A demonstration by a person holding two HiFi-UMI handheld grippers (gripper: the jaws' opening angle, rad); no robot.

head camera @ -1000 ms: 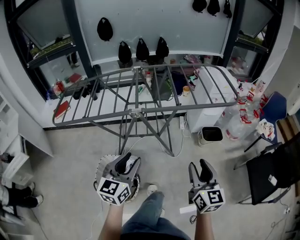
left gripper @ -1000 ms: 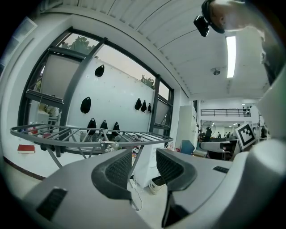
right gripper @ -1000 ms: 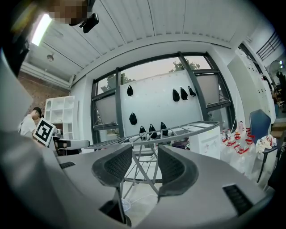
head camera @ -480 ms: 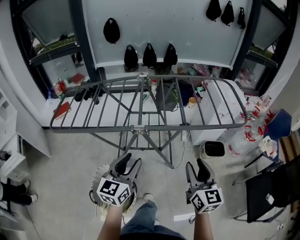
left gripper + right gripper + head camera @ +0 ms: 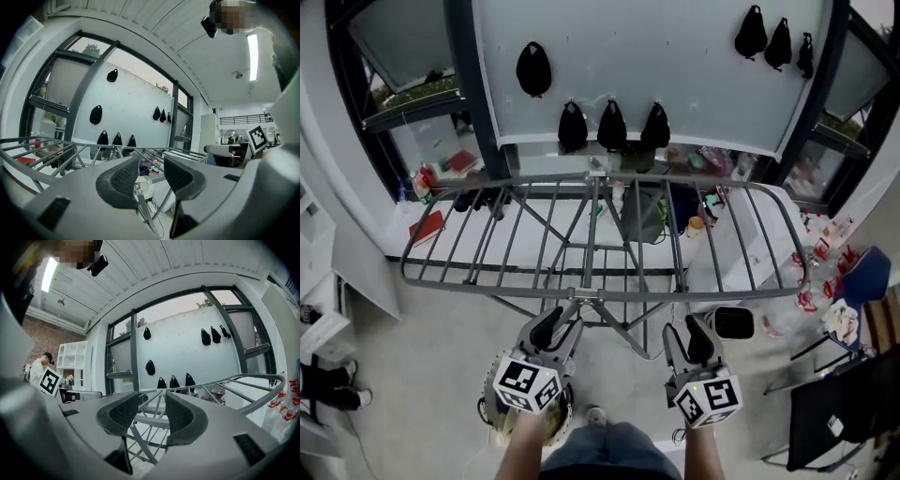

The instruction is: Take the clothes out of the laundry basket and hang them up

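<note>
Tools wide open, nothing gripped: left tool (image 5: 555, 330), right tool (image 5: 692, 336), level, side by side near front rail of drying rack (image 5: 628, 296). Beneath left tool, laundry basket (image 5: 487, 419).

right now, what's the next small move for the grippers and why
Probably lower the left gripper toward what looks like the basket on the floor beneath it. Its jaws and those of the right gripper stand open and empty, and the drying rack ahead seems to hold no clothes.
</note>
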